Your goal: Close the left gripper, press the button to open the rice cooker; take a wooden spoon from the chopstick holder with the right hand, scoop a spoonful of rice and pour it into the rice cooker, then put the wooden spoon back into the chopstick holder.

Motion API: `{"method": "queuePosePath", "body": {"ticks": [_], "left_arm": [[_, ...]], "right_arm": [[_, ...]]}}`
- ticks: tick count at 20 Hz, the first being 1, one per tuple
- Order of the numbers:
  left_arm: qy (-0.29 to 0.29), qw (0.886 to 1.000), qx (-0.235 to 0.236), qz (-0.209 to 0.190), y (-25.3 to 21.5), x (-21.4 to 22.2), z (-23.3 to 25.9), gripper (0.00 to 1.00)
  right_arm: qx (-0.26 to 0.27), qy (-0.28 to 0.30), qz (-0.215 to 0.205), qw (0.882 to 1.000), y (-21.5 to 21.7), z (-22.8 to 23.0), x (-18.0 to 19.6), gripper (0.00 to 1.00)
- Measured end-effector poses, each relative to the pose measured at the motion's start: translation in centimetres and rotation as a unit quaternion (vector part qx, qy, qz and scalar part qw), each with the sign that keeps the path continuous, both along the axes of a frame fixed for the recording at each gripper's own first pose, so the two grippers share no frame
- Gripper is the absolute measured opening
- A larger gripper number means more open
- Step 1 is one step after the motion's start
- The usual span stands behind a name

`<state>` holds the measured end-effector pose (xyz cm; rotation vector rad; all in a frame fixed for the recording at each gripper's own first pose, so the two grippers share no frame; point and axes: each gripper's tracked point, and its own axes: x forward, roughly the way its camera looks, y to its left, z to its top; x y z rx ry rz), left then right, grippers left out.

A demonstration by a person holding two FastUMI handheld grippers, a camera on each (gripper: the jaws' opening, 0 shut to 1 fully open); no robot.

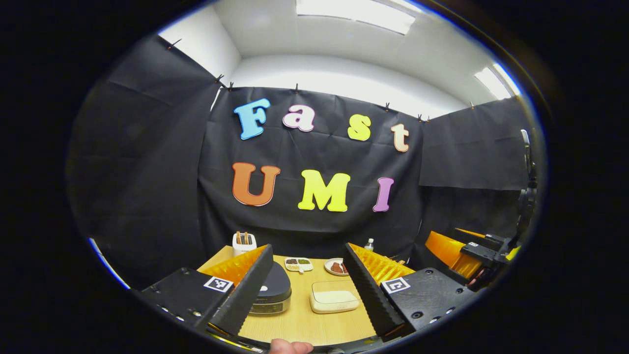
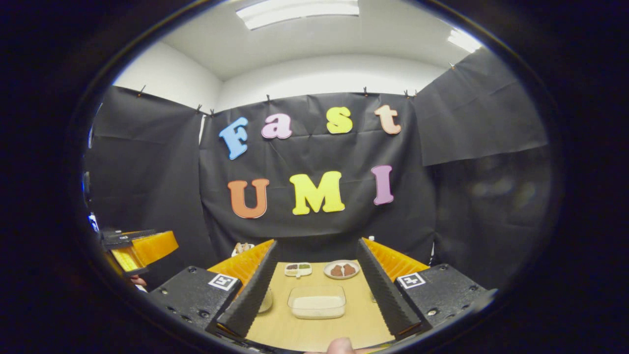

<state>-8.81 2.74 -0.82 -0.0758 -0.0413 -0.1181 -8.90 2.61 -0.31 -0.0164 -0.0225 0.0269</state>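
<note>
The dark, closed rice cooker (image 1: 272,294) sits on the wooden table (image 1: 300,324), half behind my left gripper's left finger. My left gripper (image 1: 305,282) hangs open above the table's near side, holding nothing. A white chopstick holder (image 1: 244,243) with wooden handles sticking up stands at the far left; it peeks out as the chopstick holder (image 2: 242,248) in the right gripper view. A clear box of rice (image 1: 334,297) lies right of the cooker, seen as the rice box (image 2: 317,301) ahead of my open, empty right gripper (image 2: 317,280). The right gripper (image 1: 467,253) also shows at the right edge of the left gripper view.
At the table's far side lie a small divided dish (image 1: 298,264) and a plate with brown food (image 1: 336,267); a small bottle (image 1: 369,244) stands behind them. The left gripper (image 2: 135,250) appears at the left of the right gripper view. A fingertip (image 1: 290,347) shows at the bottom.
</note>
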Motion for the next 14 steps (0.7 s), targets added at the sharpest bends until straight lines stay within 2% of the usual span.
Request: {"method": "queuePosePath", "body": {"ticks": [7,14], "left_arm": [[-0.003,1.000,0.005,-0.008,-0.3,-1.0,0.0,0.94],[-0.005,1.000,0.005,-0.007,-0.4,-0.8,-0.3,0.94]], "right_arm": [[0.000,-0.008,0.006,1.000,1.8,-0.1,0.3,0.99],[-0.005,0.008,0.016,1.000,2.7,-1.7,1.2,1.00]]}}
